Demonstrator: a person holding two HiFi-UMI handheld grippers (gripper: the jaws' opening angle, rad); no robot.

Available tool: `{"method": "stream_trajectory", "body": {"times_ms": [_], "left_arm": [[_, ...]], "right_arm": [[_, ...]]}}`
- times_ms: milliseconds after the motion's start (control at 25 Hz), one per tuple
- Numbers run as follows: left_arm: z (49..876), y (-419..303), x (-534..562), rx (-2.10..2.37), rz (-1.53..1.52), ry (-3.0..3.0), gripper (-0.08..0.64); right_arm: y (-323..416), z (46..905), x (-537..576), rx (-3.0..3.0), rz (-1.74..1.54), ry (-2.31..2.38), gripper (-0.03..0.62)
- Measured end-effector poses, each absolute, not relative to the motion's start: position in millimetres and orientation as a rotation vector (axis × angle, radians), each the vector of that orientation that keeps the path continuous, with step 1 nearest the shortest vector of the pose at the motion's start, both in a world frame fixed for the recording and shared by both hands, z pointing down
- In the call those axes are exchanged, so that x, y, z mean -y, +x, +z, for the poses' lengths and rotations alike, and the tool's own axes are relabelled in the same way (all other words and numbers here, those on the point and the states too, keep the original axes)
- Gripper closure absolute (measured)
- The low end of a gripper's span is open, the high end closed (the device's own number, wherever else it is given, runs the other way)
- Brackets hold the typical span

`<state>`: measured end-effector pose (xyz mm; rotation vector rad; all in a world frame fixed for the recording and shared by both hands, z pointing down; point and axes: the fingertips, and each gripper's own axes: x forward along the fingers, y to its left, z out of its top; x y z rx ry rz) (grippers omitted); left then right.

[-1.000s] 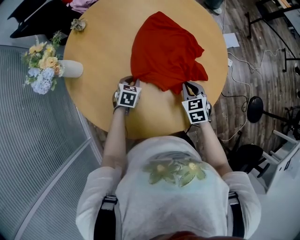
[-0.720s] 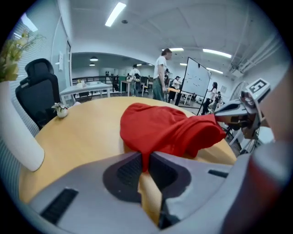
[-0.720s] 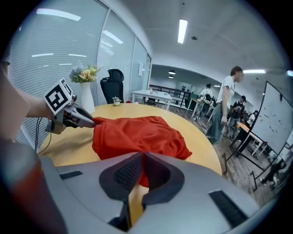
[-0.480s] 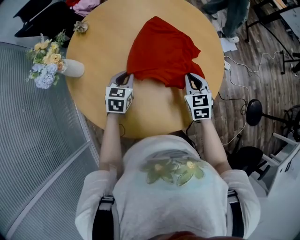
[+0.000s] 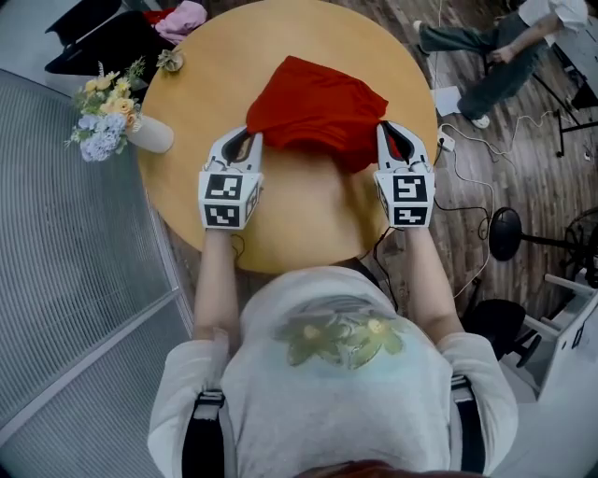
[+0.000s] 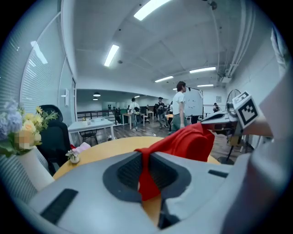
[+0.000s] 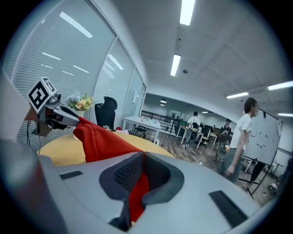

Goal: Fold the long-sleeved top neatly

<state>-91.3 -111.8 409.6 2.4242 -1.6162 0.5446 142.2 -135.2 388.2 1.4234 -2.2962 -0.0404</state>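
Observation:
The red long-sleeved top hangs between my two grippers above the round wooden table, its far part still draped on the tabletop. My left gripper is shut on the top's near left edge; red cloth is pinched between its jaws in the left gripper view. My right gripper is shut on the near right edge, with a fold of the cloth clamped between its jaws. Both grippers are held up off the table, pointing away from me.
A white vase of flowers stands at the table's left edge, with a small dried flower behind it. A pink cloth lies on a dark chair beyond. A seated person and cables are on the floor at right.
Both grippers have risen from the tabletop and carried the top's near edge up and away from me. The cloth now hangs bunched between them.

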Motion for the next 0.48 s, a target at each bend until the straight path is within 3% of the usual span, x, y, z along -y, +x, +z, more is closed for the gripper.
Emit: {"method": "stream_trajectory", "body": {"times_ms": [480], "left_arm": [[320, -80, 64, 1.811, 0.403, 2.547, 0.518]], "right_arm": [[149, 304, 103, 2.382, -0.259, 1.529, 0.568]]}}
